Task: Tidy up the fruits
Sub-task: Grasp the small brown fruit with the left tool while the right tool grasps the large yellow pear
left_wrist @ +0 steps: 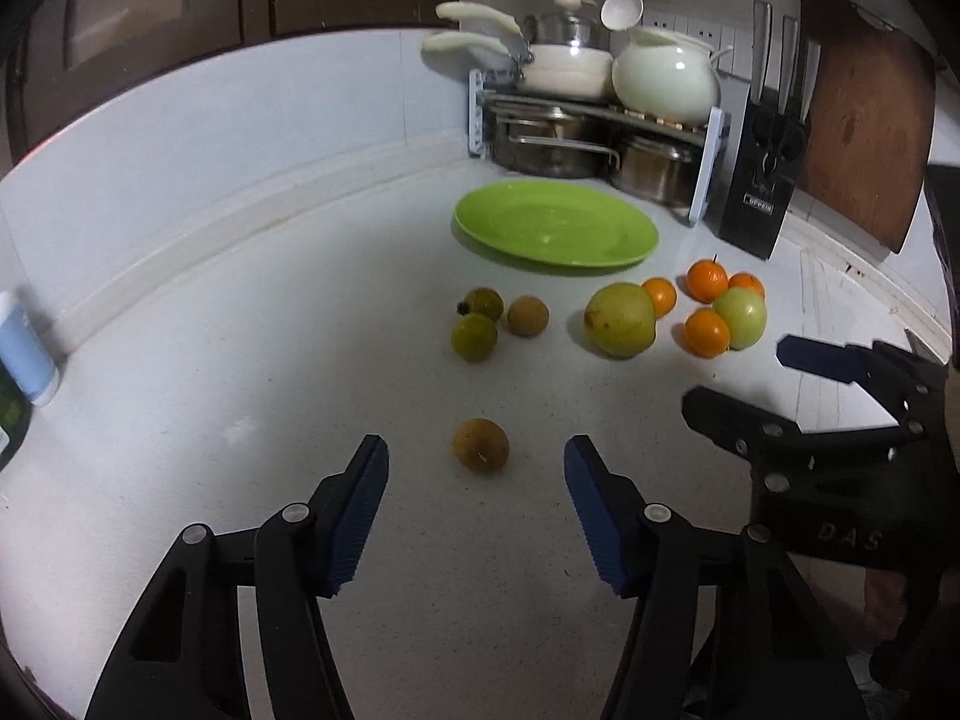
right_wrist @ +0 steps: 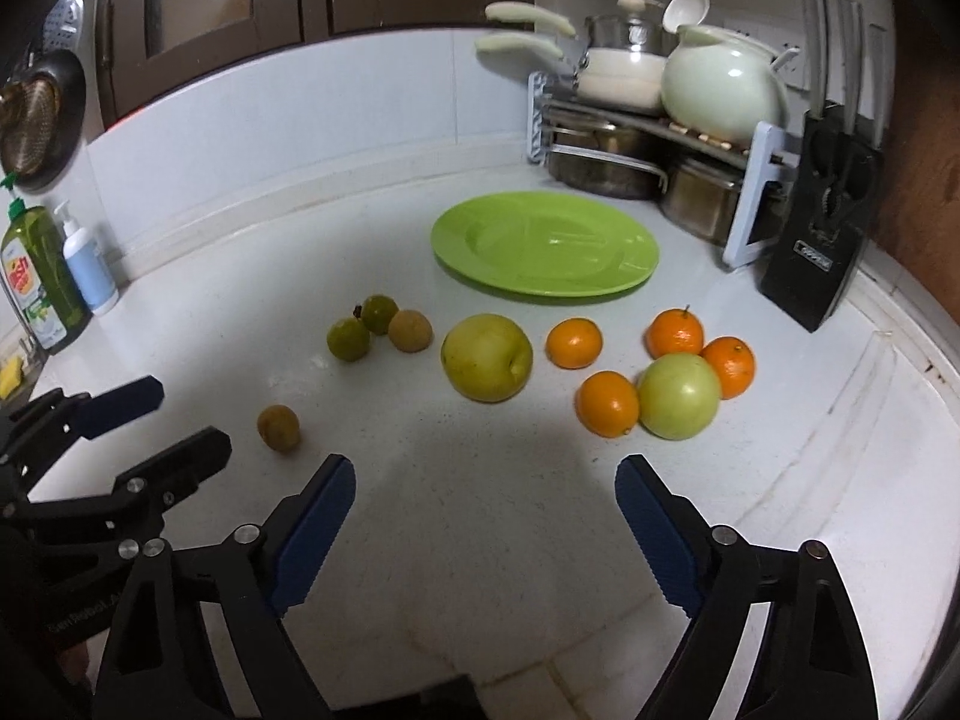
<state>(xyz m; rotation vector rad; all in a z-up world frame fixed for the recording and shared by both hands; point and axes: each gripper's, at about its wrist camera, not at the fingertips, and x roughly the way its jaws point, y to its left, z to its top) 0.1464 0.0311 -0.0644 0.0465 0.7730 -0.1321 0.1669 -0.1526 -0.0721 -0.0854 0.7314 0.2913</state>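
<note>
A green plate (left_wrist: 555, 228) (right_wrist: 543, 252) lies empty on the white counter. In front of it lie two large green-yellow fruits (left_wrist: 620, 319) (right_wrist: 678, 396), several oranges (right_wrist: 573, 342), and three small olive-brown fruits (left_wrist: 474, 335) (right_wrist: 379, 327). One small brown fruit (left_wrist: 480, 445) (right_wrist: 279, 427) lies alone, just ahead of and between the fingers of my left gripper (left_wrist: 474, 456), which is open and empty. My right gripper (right_wrist: 486, 474) is open and empty, low over the counter short of the fruits. Each gripper shows in the other's view (left_wrist: 786, 384) (right_wrist: 150, 414).
A rack of pots (left_wrist: 594, 114) stands behind the plate, with a black knife block (left_wrist: 765, 180) and a wooden board (left_wrist: 864, 114) to its right. A soap bottle and a white-blue pump bottle (right_wrist: 87, 264) stand at the left by the wall.
</note>
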